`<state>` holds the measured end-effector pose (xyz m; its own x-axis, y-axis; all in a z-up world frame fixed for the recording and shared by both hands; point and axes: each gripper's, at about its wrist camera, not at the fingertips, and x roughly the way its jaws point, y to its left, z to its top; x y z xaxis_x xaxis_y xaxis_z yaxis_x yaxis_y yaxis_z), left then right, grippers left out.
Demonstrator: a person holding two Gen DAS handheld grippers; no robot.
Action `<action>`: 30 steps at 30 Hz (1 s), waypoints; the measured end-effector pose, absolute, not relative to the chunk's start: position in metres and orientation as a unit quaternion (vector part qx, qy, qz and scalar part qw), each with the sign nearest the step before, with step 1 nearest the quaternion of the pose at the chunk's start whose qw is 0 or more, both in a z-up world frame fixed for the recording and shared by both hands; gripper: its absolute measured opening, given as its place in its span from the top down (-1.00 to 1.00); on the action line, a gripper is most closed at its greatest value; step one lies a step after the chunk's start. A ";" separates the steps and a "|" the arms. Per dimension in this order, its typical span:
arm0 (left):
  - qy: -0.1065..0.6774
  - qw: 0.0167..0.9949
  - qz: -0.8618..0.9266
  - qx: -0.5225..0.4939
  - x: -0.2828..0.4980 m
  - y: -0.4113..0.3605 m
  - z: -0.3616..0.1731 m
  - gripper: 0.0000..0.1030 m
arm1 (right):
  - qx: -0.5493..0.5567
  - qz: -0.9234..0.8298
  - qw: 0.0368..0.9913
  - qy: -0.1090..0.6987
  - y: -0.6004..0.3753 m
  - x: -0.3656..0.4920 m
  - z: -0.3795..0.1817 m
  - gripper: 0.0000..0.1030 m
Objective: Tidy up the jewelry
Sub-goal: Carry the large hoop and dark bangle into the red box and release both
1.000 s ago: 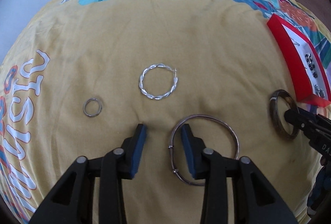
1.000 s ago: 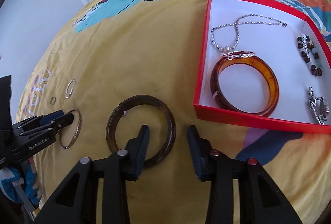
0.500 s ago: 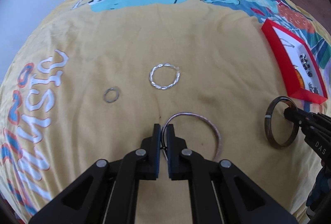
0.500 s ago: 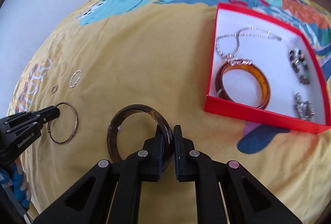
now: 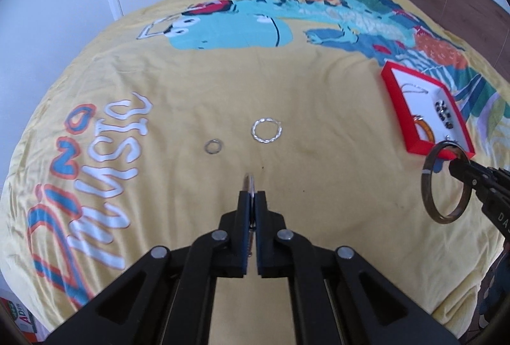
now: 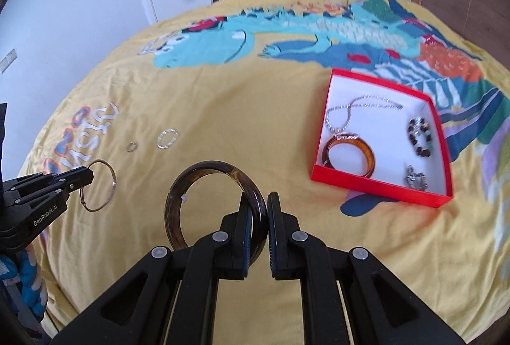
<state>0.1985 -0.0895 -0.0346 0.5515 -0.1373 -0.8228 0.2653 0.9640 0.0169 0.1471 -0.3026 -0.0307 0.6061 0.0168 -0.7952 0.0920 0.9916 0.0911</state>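
Right wrist view, item one: we held the dark bangle (image 6: 216, 201), a mottled brown band, glossy and thick-walled, with the right gripper (image 6: 261, 211) clamped on its rim at about 4 o'clock, clear of the bedspread (image 6: 223, 96). Item two: our left gripper (image 5: 251, 201) was closed on the thin hoop bangle (image 6: 98, 185), a slim metal wire ring, seen edge-on from its own camera. Already stored in the red box (image 6: 379, 185), at 2 o'clock from the right gripper: an amber bangle (image 6: 349, 155), a silver chain (image 6: 360, 109), a beaded bracelet (image 6: 420, 137) and a small silver piece (image 6: 416, 179). Outstanding on the bedspread: a twisted silver hoop (image 5: 266, 130) and a small ring (image 5: 213, 147). We judged the task roughly half done.
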 end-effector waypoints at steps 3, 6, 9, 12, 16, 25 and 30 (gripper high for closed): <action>0.450 0.883 -0.116 0.067 0.186 -0.083 -0.025 0.95 | 0.057 -0.021 0.900 0.431 -0.297 0.133 -0.017 0.83; 0.442 0.887 -0.116 0.068 0.174 -0.077 -0.016 0.95 | 0.057 -0.020 0.904 0.424 -0.292 0.122 -0.009 0.82; 0.436 0.890 -0.115 0.069 0.163 -0.072 -0.010 0.95 | 0.057 -0.019 0.907 0.418 -0.288 0.111 -0.004 0.83; 0.431 0.892 -0.115 0.072 0.154 -0.069 -0.005 0.95 | 0.059 -0.017 0.908 0.414 -0.286 0.103 -0.001 0.83; 0.429 0.892 -0.117 0.081 0.147 -0.074 -0.003 0.95 | 0.069 -0.019 0.909 0.411 -0.291 0.093 -0.003 0.82; 0.428 0.883 -0.161 0.107 0.150 -0.130 0.003 0.95 | 0.101 -0.048 0.905 0.411 -0.343 0.088 -0.014 0.82; 0.425 0.874 -0.202 0.120 0.167 -0.186 0.009 0.95 | 0.115 -0.078 0.902 0.409 -0.394 0.097 -0.017 0.82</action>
<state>0.1675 -0.1858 0.0089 0.5581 -0.2510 -0.7909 0.4549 0.8897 0.0385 0.0972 -0.3936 -0.0172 0.6527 -0.0455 -0.7562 0.2346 0.9613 0.1446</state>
